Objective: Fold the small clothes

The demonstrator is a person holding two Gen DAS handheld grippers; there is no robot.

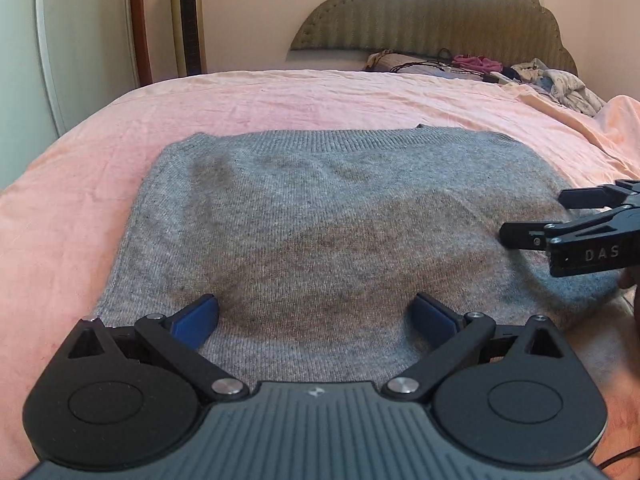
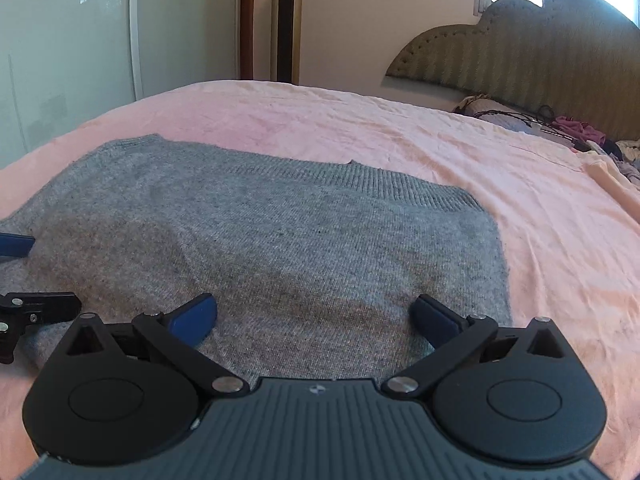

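Observation:
A grey knit sweater [image 1: 320,216] lies flat on the pink bed sheet [image 1: 280,96], folded into a rough rectangle with its ribbed hem at the far edge. It also shows in the right wrist view [image 2: 260,240]. My left gripper [image 1: 314,314] is open and empty, its blue pads over the sweater's near edge. My right gripper [image 2: 314,314] is open and empty over the sweater's near right part. The right gripper's black fingers [image 1: 560,224] enter the left wrist view from the right. The left gripper's parts [image 2: 24,308] show at the left of the right wrist view.
A padded headboard [image 1: 432,12] stands at the far end of the bed. A pile of loose clothes and cables [image 1: 500,72] lies by it at the far right. A gold tower fan [image 1: 188,20] and a white wardrobe door [image 1: 80,40] stand beyond the bed's left side.

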